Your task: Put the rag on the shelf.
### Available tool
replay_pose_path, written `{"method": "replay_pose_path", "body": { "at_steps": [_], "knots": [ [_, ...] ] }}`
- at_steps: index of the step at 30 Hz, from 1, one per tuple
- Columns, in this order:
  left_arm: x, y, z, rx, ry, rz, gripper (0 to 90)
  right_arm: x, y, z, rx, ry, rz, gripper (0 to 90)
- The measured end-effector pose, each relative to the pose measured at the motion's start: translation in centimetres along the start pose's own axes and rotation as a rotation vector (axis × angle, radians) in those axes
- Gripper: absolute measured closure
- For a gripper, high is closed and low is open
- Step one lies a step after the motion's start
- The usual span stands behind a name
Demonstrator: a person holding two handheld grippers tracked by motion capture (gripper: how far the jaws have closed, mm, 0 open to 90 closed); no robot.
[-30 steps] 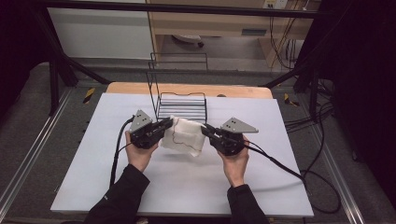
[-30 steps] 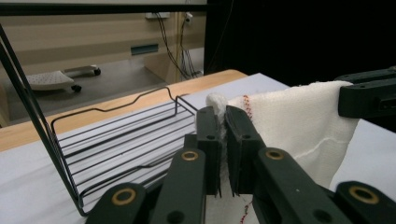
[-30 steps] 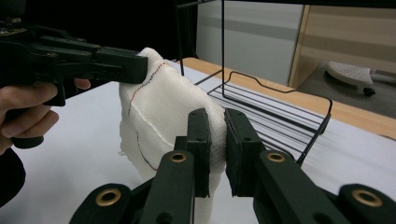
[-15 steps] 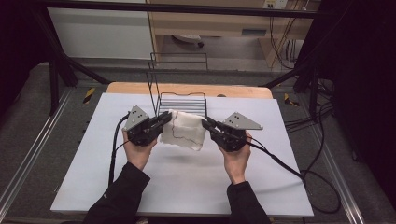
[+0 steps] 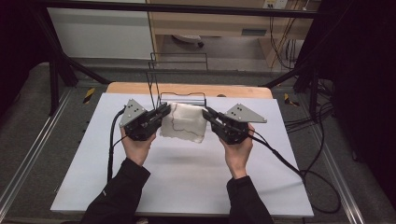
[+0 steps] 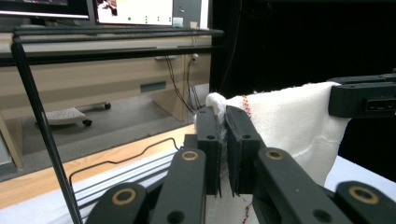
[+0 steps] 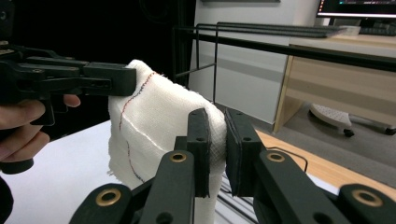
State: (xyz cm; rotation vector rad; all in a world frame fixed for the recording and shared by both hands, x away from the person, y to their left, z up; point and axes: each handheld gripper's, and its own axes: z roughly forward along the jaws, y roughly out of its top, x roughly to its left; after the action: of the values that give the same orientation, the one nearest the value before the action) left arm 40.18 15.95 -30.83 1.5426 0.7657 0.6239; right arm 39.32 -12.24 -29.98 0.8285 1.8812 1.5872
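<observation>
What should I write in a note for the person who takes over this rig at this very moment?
Left gripper: shut on one top corner of the white gauze cloth with red stitching.
Right gripper: shut on the other top corner.
Cloth: hangs spread between both grippers, clear of the white table sheet, in front of the black wire rack.
Done: cloth picked up.
Left: probably hanging it over the rack, then letting go.

a white table (image 5: 187,182) — a black wire rack (image 5: 180,95) stands at its far edge.
</observation>
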Motion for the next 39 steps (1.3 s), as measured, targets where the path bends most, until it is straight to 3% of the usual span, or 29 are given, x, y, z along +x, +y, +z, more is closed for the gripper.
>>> {"method": "replay_pose_path", "body": {
  "at_steps": [19,39],
  "knots": [
    [0.5,3.0,-0.7,-0.068,0.032,0.019,84.5,0.2,3.4,0.5,-0.058,-0.005,-0.026,81.5],
    [1.0,5.7,-0.2,-0.133,0.055,0.013,84.5,-0.3,5.8,1.0,-0.151,-0.025,-0.038,81.4]
  ]
}}
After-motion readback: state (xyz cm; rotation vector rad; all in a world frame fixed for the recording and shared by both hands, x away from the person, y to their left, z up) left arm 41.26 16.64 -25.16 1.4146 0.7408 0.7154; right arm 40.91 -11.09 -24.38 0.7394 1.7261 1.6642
